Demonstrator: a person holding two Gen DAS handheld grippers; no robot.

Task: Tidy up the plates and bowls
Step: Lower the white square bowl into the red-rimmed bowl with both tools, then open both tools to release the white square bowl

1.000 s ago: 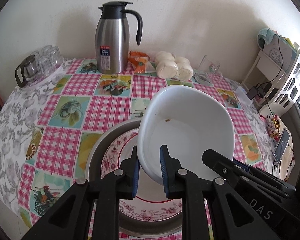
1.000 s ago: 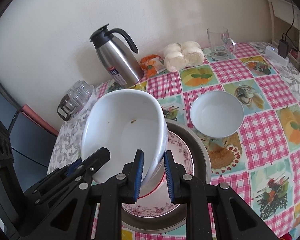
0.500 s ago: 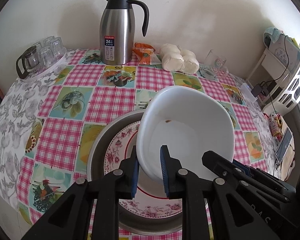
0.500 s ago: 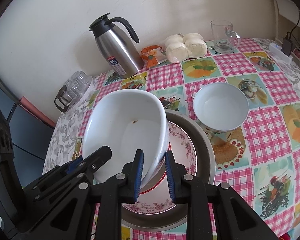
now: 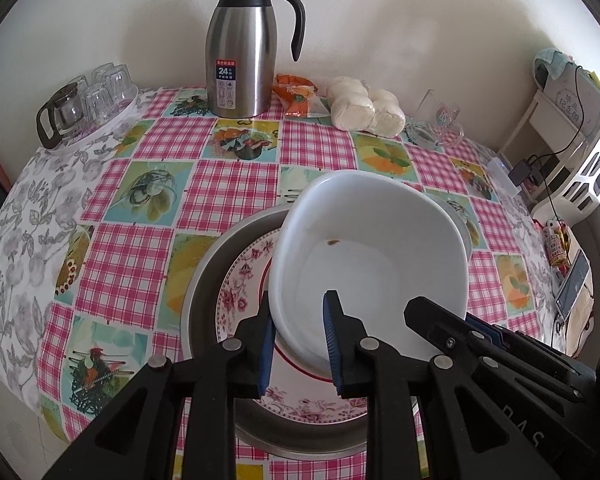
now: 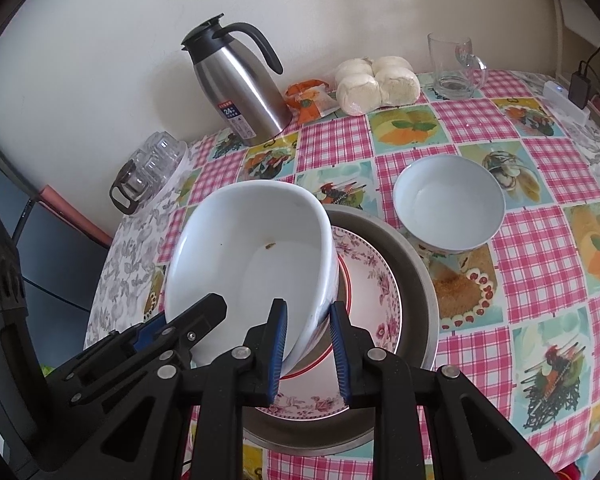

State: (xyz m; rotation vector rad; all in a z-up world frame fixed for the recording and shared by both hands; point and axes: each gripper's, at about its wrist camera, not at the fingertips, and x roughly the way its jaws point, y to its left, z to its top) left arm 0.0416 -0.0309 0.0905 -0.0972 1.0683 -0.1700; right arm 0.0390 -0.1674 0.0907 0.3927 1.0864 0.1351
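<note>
Fingers of the left gripper (image 5: 298, 344) and the right gripper (image 6: 308, 346) each pinch the near rim of one large white ceramic bowl (image 5: 374, 258), one pad inside the wall and one outside, nearly closed with only the wall between. The bowl hangs tilted above a floral-rimmed porcelain plate (image 5: 244, 280) nested in a round steel basin (image 5: 204, 280) on the checked-cloth worktop (image 5: 140, 208). To seat it well, both grips should lower evenly, level the bowl over the plate's centre, and release only once its base rests. A small white bowl (image 6: 450, 204) waits just beside the basin. Whether the large bowl's base already touches the plate is hidden by its own wall and the fingers.
</note>
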